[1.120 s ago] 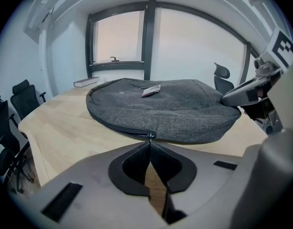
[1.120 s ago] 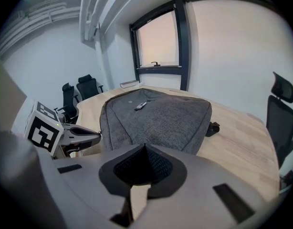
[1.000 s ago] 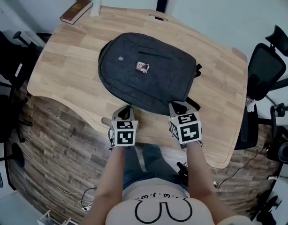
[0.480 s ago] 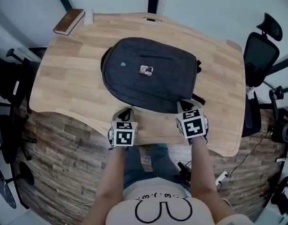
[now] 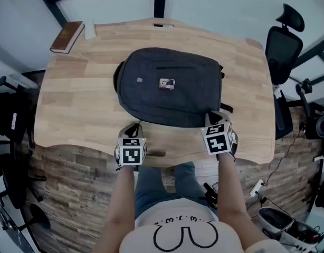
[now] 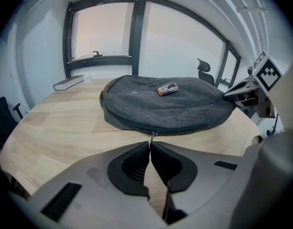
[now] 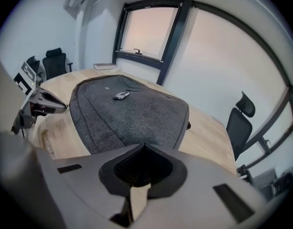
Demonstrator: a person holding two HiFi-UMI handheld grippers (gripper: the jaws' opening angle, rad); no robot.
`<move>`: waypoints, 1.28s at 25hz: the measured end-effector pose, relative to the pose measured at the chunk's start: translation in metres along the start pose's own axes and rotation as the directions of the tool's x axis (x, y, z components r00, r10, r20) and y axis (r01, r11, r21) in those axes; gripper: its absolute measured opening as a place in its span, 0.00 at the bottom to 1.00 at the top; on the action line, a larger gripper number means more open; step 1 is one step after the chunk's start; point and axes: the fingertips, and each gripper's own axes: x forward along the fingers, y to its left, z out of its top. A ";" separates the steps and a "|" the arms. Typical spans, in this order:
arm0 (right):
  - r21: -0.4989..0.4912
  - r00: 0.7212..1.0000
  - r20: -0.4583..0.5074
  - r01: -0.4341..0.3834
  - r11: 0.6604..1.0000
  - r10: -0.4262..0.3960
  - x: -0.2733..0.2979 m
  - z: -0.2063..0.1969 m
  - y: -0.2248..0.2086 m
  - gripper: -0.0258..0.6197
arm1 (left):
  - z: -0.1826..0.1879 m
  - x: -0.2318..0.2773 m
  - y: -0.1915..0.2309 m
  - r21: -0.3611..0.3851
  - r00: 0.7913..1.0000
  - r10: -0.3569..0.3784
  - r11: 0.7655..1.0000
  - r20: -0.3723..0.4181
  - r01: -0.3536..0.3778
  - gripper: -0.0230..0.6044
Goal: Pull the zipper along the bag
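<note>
A dark grey backpack [image 5: 170, 88] lies flat in the middle of the wooden table [image 5: 72, 99]. My left gripper [image 5: 134, 128] is at the bag's near left edge. In the left gripper view it [image 6: 150, 142] is shut on the small metal zipper pull [image 6: 152, 134], which hangs from the zipper line along the bag's [image 6: 165, 106] near rim. My right gripper [image 5: 215, 116] sits at the bag's near right corner. In the right gripper view its jaws [image 7: 144, 147] are shut with the tips against the bag's [image 7: 127, 113] edge; pinched fabric is not visible.
A small patch [image 5: 167, 83] sits on top of the bag. A brown book [image 5: 67, 37] and a small white object [image 5: 89, 29] lie at the table's far left corner. Office chairs stand at the right [image 5: 282, 46] and left [image 5: 9, 125]. Cables lie on the wood floor [image 5: 72, 194].
My left gripper has slid left along the bag's near edge, away from the right gripper, still shut on the pull. The right gripper stays at the near right corner. The head view has shifted.
</note>
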 end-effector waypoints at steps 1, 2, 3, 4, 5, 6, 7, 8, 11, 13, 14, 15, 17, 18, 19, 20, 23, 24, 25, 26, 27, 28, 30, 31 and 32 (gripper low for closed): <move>-0.003 1.000 -0.004 0.018 1.000 -0.018 0.000 0.000 0.000 0.12 | 0.001 0.000 0.006 0.006 1.000 -0.004 1.000 0.000 0.004 0.07; -0.003 0.999 -0.008 0.032 0.999 -0.032 0.000 -0.001 0.000 0.12 | 0.002 0.000 0.012 0.012 1.000 -0.008 1.000 -0.001 0.008 0.07; 0.001 0.999 -0.012 0.043 0.999 -0.043 0.000 -0.001 0.000 0.12 | 0.002 0.000 0.018 0.019 1.000 -0.013 1.000 -0.002 0.013 0.07; 0.005 0.999 -0.018 0.052 0.999 -0.052 0.000 -0.002 0.000 0.12 | 0.003 0.001 0.023 0.028 1.000 -0.017 0.999 -0.002 0.017 0.07; 0.007 0.998 -0.024 0.059 0.998 -0.059 0.000 -0.002 0.000 0.12 | 0.004 0.002 0.028 0.036 1.000 -0.020 0.999 -0.002 0.021 0.07; 0.007 0.997 -0.032 0.067 0.998 -0.067 0.000 -0.002 0.000 0.12 | 0.005 0.003 0.033 0.042 1.000 -0.024 0.999 -0.002 0.024 0.07; 0.003 0.996 -0.039 0.076 0.997 -0.076 0.000 -0.001 0.000 0.12 | 0.007 0.003 0.038 0.046 1.000 -0.027 0.999 -0.002 0.027 0.07; -0.004 0.995 -0.044 0.088 0.996 -0.088 0.000 -0.001 -0.001 0.12 | 0.008 0.004 0.043 0.050 0.999 -0.032 0.998 -0.003 0.032 0.07; -0.032 0.990 -0.058 0.128 0.991 -0.130 -0.001 -0.002 -0.001 0.12 | 0.013 0.007 0.055 0.088 0.998 -0.054 0.995 -0.012 0.055 0.07; -0.031 0.988 -0.065 0.141 0.989 -0.143 0.000 -0.002 -0.002 0.12 | 0.016 0.009 0.062 0.127 0.997 -0.071 0.989 -0.018 0.073 0.07; -0.019 0.987 -0.066 0.143 0.990 -0.144 0.000 -0.002 -0.002 0.12 | 0.017 0.010 0.066 0.145 0.997 -0.078 0.986 -0.020 0.080 0.07; -0.005 0.987 -0.065 0.144 0.990 -0.144 0.001 -0.002 -0.002 0.12 | 0.018 0.012 0.069 0.160 0.996 -0.085 0.983 -0.020 0.087 0.07; 0.010 0.987 -0.064 0.151 0.988 -0.150 0.001 -0.002 -0.002 0.12 | 0.023 0.015 0.077 0.180 0.996 -0.091 0.979 -0.017 0.093 0.08; 0.013 0.986 -0.063 0.155 0.988 -0.154 0.002 -0.001 -0.002 0.12 | 0.027 0.017 0.081 0.188 0.996 -0.094 0.978 -0.012 0.094 0.08; 0.017 0.986 -0.062 0.159 0.987 -0.157 0.002 -0.001 -0.002 0.12 | 0.031 0.019 0.085 0.196 0.995 -0.098 0.976 -0.007 0.097 0.09; 0.024 0.985 -0.062 0.162 0.986 -0.161 0.002 -0.001 -0.002 0.12 | 0.036 0.021 0.087 0.201 0.995 -0.104 0.974 -0.004 0.103 0.09; 0.041 0.982 -0.069 0.176 0.983 -0.173 0.002 -0.001 -0.004 0.12 | 0.044 0.026 0.084 0.222 0.988 -0.152 0.963 -0.016 0.152 0.08; 0.045 0.981 -0.072 0.181 0.982 -0.178 0.002 -0.001 -0.005 0.12 | 0.044 0.026 0.081 0.236 0.984 -0.176 0.956 -0.022 0.176 0.07; 0.049 0.981 -0.074 0.184 0.982 -0.181 0.003 -0.001 -0.007 0.12 | 0.044 0.026 0.078 0.251 0.980 -0.199 0.947 -0.028 0.199 0.07; 0.051 0.981 -0.074 0.184 0.982 -0.180 0.004 0.000 -0.009 0.12 | 0.045 0.025 0.076 0.266 0.975 -0.218 0.939 -0.032 0.219 0.07; 0.052 0.981 -0.071 0.182 0.982 -0.178 0.006 0.001 -0.011 0.12 | 0.045 0.024 0.074 0.278 0.971 -0.235 0.931 -0.036 0.235 0.07; 0.050 0.982 -0.065 0.178 0.983 -0.175 0.008 0.003 -0.014 0.12 | 0.046 0.023 0.072 0.288 0.968 -0.247 0.925 -0.039 0.248 0.06; 0.040 0.984 -0.048 0.172 0.984 -0.170 0.012 0.006 -0.023 0.12 | 0.046 0.021 0.067 0.313 0.965 -0.259 0.913 -0.049 0.261 0.06; 0.046 0.985 -0.036 0.169 0.985 -0.167 0.015 0.008 -0.029 0.12 | 0.045 0.020 0.063 0.325 0.964 -0.259 0.908 -0.053 0.262 0.06; 0.075 0.987 -0.020 0.162 0.984 -0.161 0.018 0.010 -0.035 0.12 | 0.044 0.019 0.059 0.336 0.964 -0.259 0.904 -0.058 0.263 0.06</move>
